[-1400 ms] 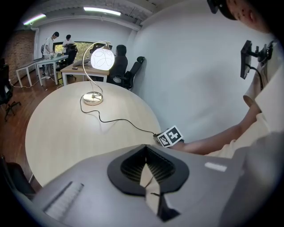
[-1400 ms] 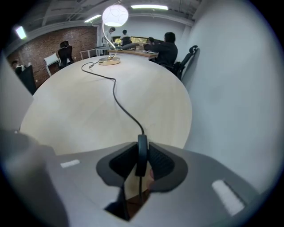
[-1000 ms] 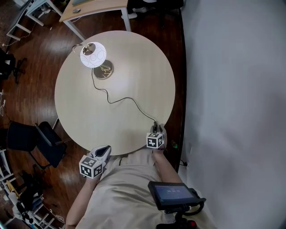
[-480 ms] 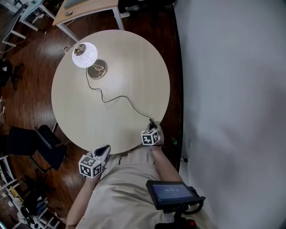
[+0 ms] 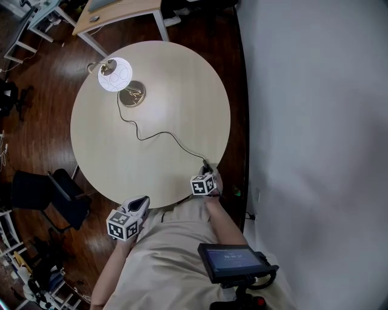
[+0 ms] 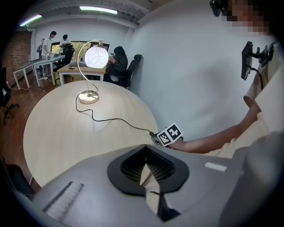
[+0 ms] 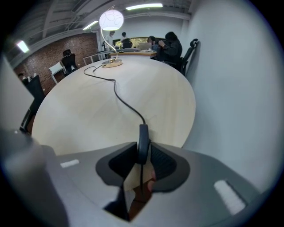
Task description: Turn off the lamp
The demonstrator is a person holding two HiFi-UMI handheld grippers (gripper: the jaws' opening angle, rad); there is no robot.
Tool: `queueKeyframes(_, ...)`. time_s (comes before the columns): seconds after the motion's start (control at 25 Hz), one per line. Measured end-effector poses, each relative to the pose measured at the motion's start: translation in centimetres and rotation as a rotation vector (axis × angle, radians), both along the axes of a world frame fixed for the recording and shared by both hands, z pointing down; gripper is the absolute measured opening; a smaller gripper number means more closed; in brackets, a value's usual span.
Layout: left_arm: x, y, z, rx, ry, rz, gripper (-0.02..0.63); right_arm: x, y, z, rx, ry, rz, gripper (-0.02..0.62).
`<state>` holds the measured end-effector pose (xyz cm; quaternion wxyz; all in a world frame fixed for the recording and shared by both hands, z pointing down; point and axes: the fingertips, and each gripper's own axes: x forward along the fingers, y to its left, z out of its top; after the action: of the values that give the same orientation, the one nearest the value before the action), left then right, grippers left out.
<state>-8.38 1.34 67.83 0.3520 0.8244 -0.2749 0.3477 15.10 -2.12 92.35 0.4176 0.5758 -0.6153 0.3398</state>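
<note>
The lamp (image 5: pixel 114 75) stands lit at the far left of the round table (image 5: pixel 182 79), its white globe glowing over a brass base (image 5: pixel 131 94). Its black cord (image 5: pixel 159 134) runs across the table to the near edge. There my right gripper (image 5: pixel 206 171) holds the cord's inline switch (image 7: pixel 143 142) upright between its pads, and the jaws are closing on it. My left gripper (image 5: pixel 140 203) hangs off the table's near edge, shut and empty. In the left gripper view the lamp (image 6: pixel 96 56) shines at the back.
A white wall (image 5: pixel 315 121) runs close along the table's right side. A black chair (image 5: pixel 54 191) stands at the table's lower left, and a wooden desk (image 5: pixel 121 9) lies beyond the lamp. A small screen (image 5: pixel 233 261) hangs at the person's chest. People sit at far desks.
The head view has shifted slightly, so the table sits a little further left. The right gripper stays at the cord's end by the near edge. The lamp stays lit.
</note>
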Motion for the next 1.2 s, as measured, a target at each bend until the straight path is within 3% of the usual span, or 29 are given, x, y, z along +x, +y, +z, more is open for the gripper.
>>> queueKeyframes(0.28, 0.1, 0.1, 0.1, -0.002, 0.0, 0.0, 0.005, 0.6, -0.7, -0.7, -0.013, -0.089, 0.114, 0.129)
queueKeyframes(0.44, 0.0, 0.0, 0.2, -0.005, -0.002, 0.003, 0.005, 0.5, -1.2, -1.1, -0.01, -0.089, 0.142, 0.127)
queueKeyframes(0.52, 0.0, 0.1, 0.1, -0.009, -0.002, 0.004, 0.005, 0.6, -1.3, -1.1, -0.01, -0.071, 0.143, 0.095)
queueKeyframes(0.92, -0.1, -0.5, 0.3, -0.018, -0.001, 0.005, 0.005, 0.4, -1.5, -1.2, -0.016, -0.026, 0.114, 0.081)
queueKeyframes(1.2, -0.6, -1.4, 0.5, -0.025, 0.008, 0.002, 0.005, -0.2, -1.6, -1.0, -0.055, -0.003, 0.038, 0.069)
